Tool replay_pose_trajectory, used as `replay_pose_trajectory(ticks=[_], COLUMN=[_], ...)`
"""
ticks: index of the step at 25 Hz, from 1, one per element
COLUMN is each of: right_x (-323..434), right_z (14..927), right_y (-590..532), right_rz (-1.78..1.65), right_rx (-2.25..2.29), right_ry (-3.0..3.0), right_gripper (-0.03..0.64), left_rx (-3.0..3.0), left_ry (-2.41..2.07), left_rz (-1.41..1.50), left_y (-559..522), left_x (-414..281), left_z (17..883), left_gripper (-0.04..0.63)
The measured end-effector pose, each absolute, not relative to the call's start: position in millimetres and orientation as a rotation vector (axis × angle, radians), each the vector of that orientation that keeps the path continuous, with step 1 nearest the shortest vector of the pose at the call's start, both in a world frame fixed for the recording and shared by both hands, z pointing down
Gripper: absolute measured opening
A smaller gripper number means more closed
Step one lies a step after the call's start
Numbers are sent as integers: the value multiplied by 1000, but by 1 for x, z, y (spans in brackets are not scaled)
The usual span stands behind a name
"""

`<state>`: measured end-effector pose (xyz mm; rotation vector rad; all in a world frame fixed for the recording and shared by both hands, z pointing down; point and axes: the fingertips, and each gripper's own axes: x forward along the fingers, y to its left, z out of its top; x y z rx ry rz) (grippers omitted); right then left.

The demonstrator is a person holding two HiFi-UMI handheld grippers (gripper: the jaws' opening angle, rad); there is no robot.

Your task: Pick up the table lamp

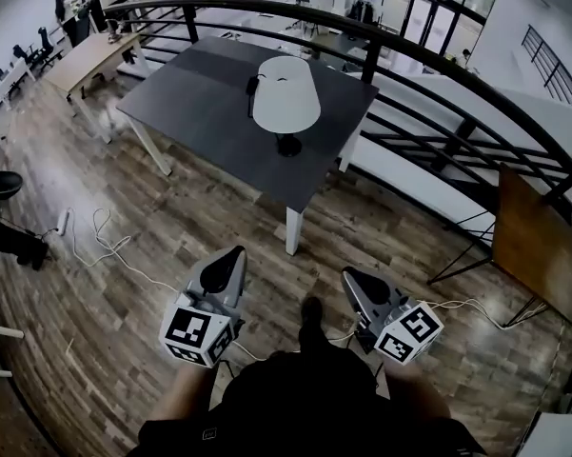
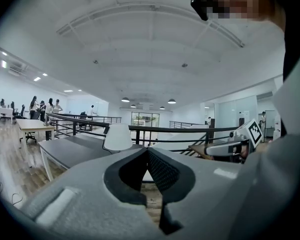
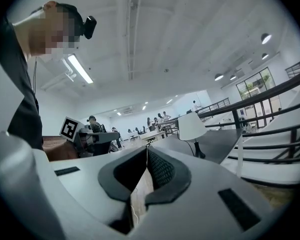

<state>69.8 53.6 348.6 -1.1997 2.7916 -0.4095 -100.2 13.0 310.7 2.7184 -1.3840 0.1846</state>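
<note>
The table lamp [image 1: 286, 93] has a white shade and a black foot. It stands upright on the dark grey table [image 1: 200, 112], near the table's right side. Both grippers hang over the wooden floor, well short of the table. My left gripper [image 1: 232, 254] and my right gripper [image 1: 348, 276] point toward the table, both shut and empty. In the left gripper view the shade [image 2: 118, 136] shows just above the closed jaws [image 2: 147, 150]. In the right gripper view the lamp [image 3: 192, 127] stands to the right, beyond the closed jaws [image 3: 147, 149].
A black curved railing [image 1: 428, 60] runs behind and to the right of the table. White cables [image 1: 105, 250] trail over the floor at the left. A brown board [image 1: 538, 241] leans at the right. More desks [image 1: 86, 55] and people are at the far left.
</note>
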Motion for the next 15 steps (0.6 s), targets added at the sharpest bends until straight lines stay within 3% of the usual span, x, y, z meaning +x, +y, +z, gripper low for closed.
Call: replay_pose_trajectory(ticks=[15], right_x=[105], right_z=[353], right_y=[-133], right_rz=[-296], right_rx=[-1075], right_ry=[2937], right_gripper=[15], left_rx=[2618], left_ry=[-1540], left_rz=[180], left_y=[-142], left_x=[-53], left_z=[311], left_gripper=[5])
